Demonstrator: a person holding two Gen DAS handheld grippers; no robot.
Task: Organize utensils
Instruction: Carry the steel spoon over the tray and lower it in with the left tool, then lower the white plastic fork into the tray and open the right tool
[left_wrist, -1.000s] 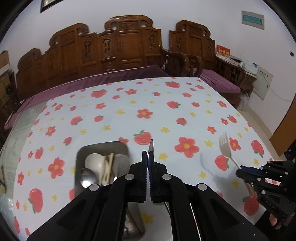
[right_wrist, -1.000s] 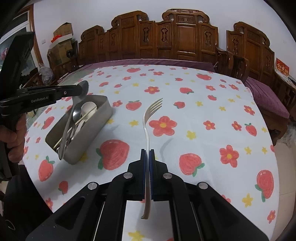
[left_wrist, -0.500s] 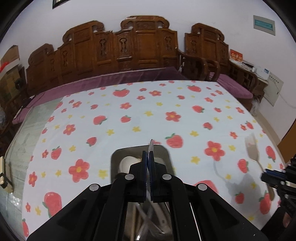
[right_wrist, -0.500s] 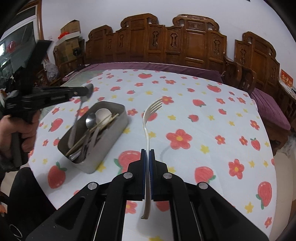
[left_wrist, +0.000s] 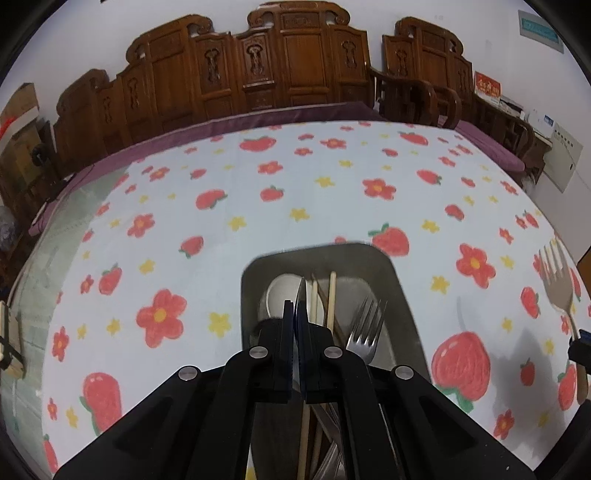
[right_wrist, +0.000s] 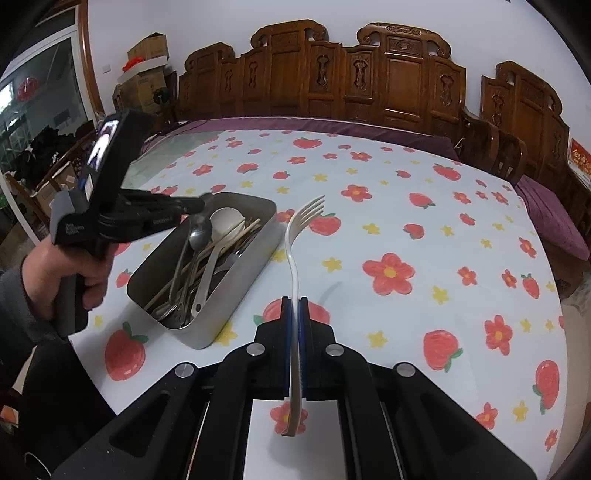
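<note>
In the left wrist view, the left tongs (left_wrist: 295, 314) are seen at lower centre, closed on a thin metal utensil (left_wrist: 301, 295) whose tip rises just past the pads; whether it is a knife or a spoon handle cannot be told. Directly beneath and ahead of them lies the metal tray (left_wrist: 402, 295), its long axis running away up the frame. A white spoon (left_wrist: 279, 299), chopsticks (left_wrist: 332, 295) and a metal fork (left_wrist: 364, 332) are already held in it, lying roughly lengthwise. The held piece is judged aligned with that axis, so only a descent and release seem needed.

In the right wrist view, the right tongs (right_wrist: 294, 306) are shut on a white fork (right_wrist: 295, 243), tines pointing up the frame. The tray (right_wrist: 251, 273) lies to the left on the counter (right_wrist: 406, 229). The left tongs (right_wrist: 199, 203) hover over its far end, nearer by far, and stand in the way of any approach.
</note>
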